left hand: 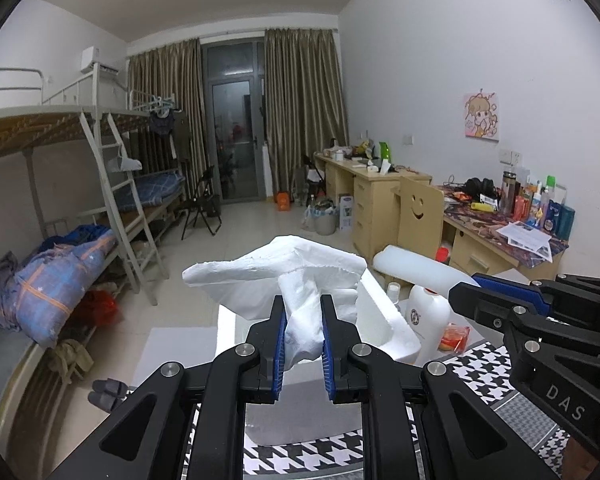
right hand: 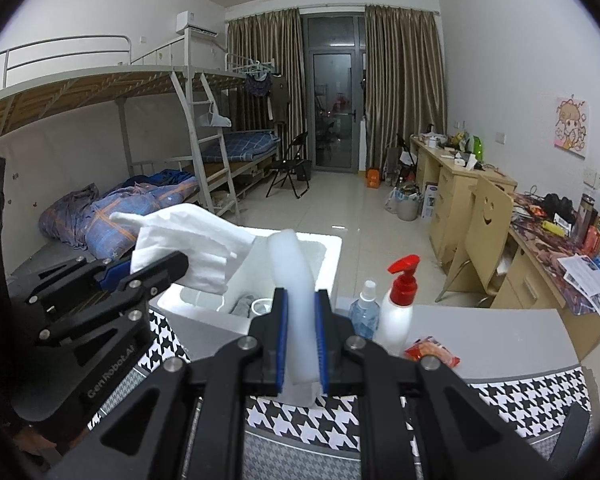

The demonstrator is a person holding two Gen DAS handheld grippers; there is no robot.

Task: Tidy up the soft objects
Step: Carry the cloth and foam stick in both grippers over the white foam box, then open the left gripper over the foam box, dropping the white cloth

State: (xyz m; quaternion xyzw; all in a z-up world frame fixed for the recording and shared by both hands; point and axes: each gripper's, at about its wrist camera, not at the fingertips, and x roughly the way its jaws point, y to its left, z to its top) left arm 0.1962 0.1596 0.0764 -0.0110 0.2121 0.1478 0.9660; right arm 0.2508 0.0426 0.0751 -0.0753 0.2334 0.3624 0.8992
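My left gripper (left hand: 303, 308) is shut on a crumpled white tissue (left hand: 276, 276) and holds it in the air above the white foam box (left hand: 384, 320). In the right wrist view the left gripper (right hand: 156, 270) shows at the left with the tissue (right hand: 188, 240). My right gripper (right hand: 300, 300) is shut on a white foam strip (right hand: 294, 280), upright over the near edge of the foam box (right hand: 324, 256). The right gripper (left hand: 466, 292) and its foam strip (left hand: 416, 266) show at the right of the left wrist view.
A white pump bottle with a red top (right hand: 398, 312), a small blue spray bottle (right hand: 365, 312) and an orange packet (right hand: 432, 352) stand right of the box. A houndstooth cloth (right hand: 520, 404) covers the near table. Bunk beds stand left, desks right.
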